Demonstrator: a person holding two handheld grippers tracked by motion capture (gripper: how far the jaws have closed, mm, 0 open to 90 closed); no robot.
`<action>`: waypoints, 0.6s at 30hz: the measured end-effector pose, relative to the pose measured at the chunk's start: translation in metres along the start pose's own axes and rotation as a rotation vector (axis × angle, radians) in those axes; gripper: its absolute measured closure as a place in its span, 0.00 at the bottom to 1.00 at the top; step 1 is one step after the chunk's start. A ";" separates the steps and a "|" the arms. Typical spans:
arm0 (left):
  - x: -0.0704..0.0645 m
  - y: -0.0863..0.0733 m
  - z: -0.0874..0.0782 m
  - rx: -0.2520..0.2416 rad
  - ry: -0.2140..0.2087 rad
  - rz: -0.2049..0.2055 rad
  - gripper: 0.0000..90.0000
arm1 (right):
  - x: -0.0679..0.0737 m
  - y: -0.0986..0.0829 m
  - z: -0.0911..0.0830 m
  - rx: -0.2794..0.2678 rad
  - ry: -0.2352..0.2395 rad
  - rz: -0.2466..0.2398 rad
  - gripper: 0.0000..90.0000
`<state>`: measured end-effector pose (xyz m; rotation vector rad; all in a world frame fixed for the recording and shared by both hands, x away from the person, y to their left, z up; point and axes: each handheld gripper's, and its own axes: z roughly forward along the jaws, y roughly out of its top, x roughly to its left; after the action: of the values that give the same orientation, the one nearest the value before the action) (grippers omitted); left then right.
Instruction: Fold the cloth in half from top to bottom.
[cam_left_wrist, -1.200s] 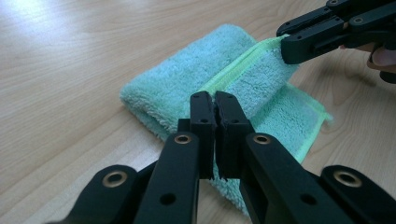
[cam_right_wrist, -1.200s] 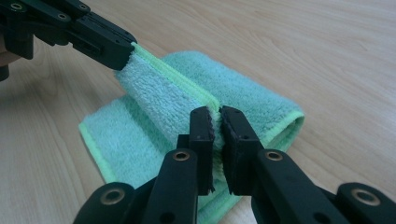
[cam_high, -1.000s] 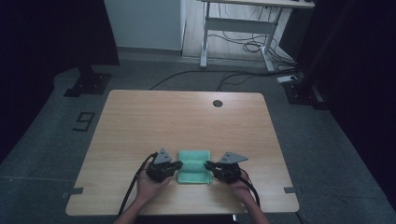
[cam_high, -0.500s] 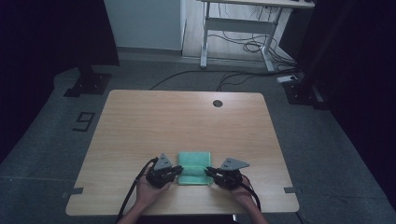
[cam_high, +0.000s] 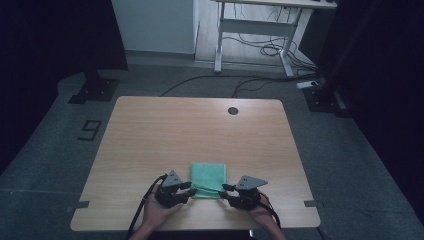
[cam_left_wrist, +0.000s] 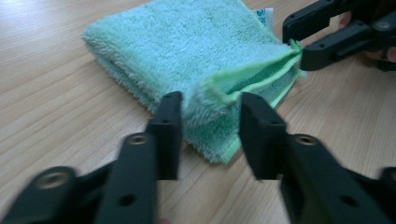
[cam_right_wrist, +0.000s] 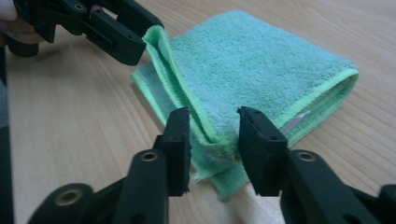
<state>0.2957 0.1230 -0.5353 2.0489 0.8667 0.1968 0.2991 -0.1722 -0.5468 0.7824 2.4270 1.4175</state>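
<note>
A folded green towel (cam_high: 209, 176) lies on the wooden table (cam_high: 200, 130) near its front edge. My left gripper (cam_high: 189, 188) is at the towel's near left corner and my right gripper (cam_high: 225, 190) at its near right corner. In the left gripper view, the black jaws of my left gripper (cam_left_wrist: 210, 116) press on a bunched corner of the towel (cam_left_wrist: 187, 42). The right gripper (cam_left_wrist: 299, 41) pinches the far end of the same raised edge. In the right gripper view, my right gripper (cam_right_wrist: 214, 126) closes on the towel (cam_right_wrist: 261, 60), with the left gripper (cam_right_wrist: 140, 37) at the lifted corner.
A round cable hole (cam_high: 232, 110) sits near the table's far edge. Bare wood stretches beyond the towel and to both sides. Behind the table, cables (cam_high: 260, 50) run across the floor under a white desk frame (cam_high: 250, 25). A hand (cam_high: 155, 215) holds each gripper at the front edge.
Both grippers have drawn back a little toward the front edge, from the towel's sides to its near corners. The towel's near edge now stands raised between them.
</note>
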 end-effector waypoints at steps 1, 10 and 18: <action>0.000 0.000 -0.002 -0.004 -0.007 -0.006 0.56 | 0.001 0.000 -0.002 -0.006 0.004 0.001 0.69; 0.000 0.015 -0.010 -0.042 -0.004 0.000 0.55 | -0.002 0.015 -0.011 -0.045 -0.045 0.014 0.64; 0.013 0.035 0.021 0.015 -0.004 0.003 0.63 | -0.014 0.031 0.012 0.005 -0.072 0.008 0.67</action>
<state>0.3321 0.1045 -0.5234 2.0637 0.8645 0.1883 0.3268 -0.1591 -0.5272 0.8308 2.3772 1.3626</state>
